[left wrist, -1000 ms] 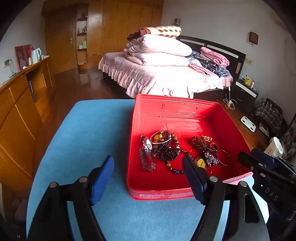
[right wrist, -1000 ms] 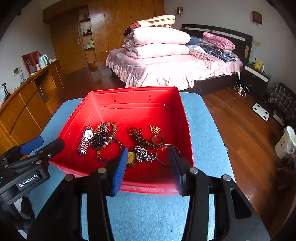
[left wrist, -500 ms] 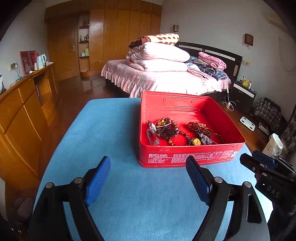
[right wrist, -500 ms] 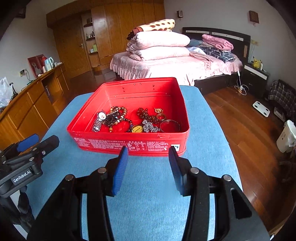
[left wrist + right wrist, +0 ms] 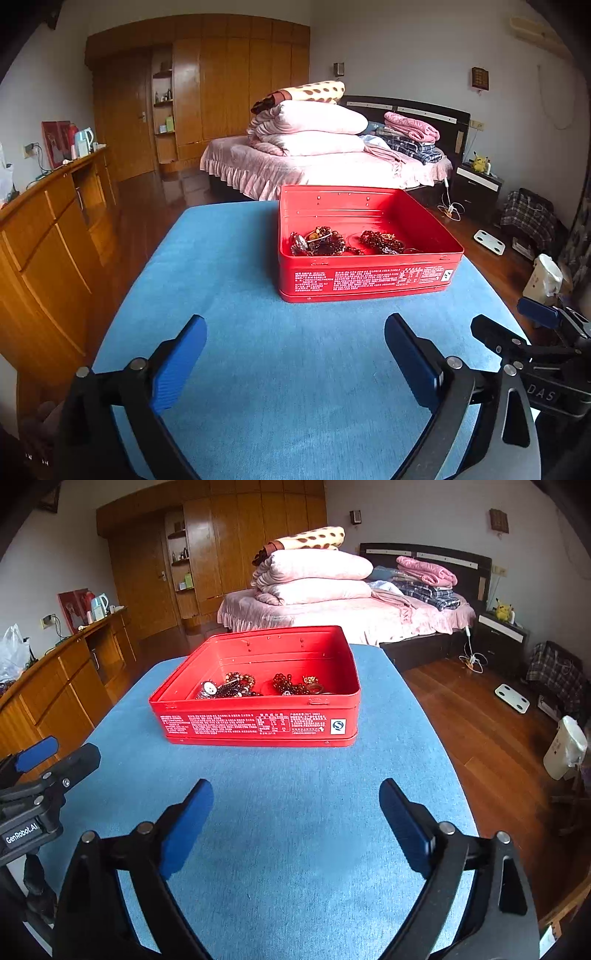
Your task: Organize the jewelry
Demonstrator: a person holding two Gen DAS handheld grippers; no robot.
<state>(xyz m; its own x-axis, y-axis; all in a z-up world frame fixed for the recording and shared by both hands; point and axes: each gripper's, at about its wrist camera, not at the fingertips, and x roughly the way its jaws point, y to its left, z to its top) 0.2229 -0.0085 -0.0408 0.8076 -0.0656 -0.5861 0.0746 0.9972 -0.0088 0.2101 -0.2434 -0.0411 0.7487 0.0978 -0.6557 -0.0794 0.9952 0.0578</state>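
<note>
**Both claws wide and empty, red tin ahead on the blue table**

Left gripper (image 5: 295,347) spread wide, jaws just been opening, nothing between the blue pads (image 5: 177,365) but bare blue tabletop (image 5: 258,302). Right gripper (image 5: 295,812) likewise splayed, jaws just flung apart, holding nothing, only the same blue surface under it. Side by side above the near part of the table, each catching the other at its picture's edge: the right one low on the right in the left wrist view, the left one low on the left in the right wrist view.

Further out, well clear of both sets of fingertips: open red tin (image 5: 365,280) sitting flat on the table, white print along its near wall. Inside, jewelry (image 5: 258,688) heaped toward the near side of the floor — a watch (image 5: 209,688) at the left, dark bead strands in the middle, a ring-shaped bangle at the right. Exact pieces in the tangle hard to sort.

Beyond the table: bed (image 5: 314,166) stacked with pink quilts, wooden wardrobe (image 5: 221,92) behind, wooden cabinet (image 5: 48,229) along the left.
</note>
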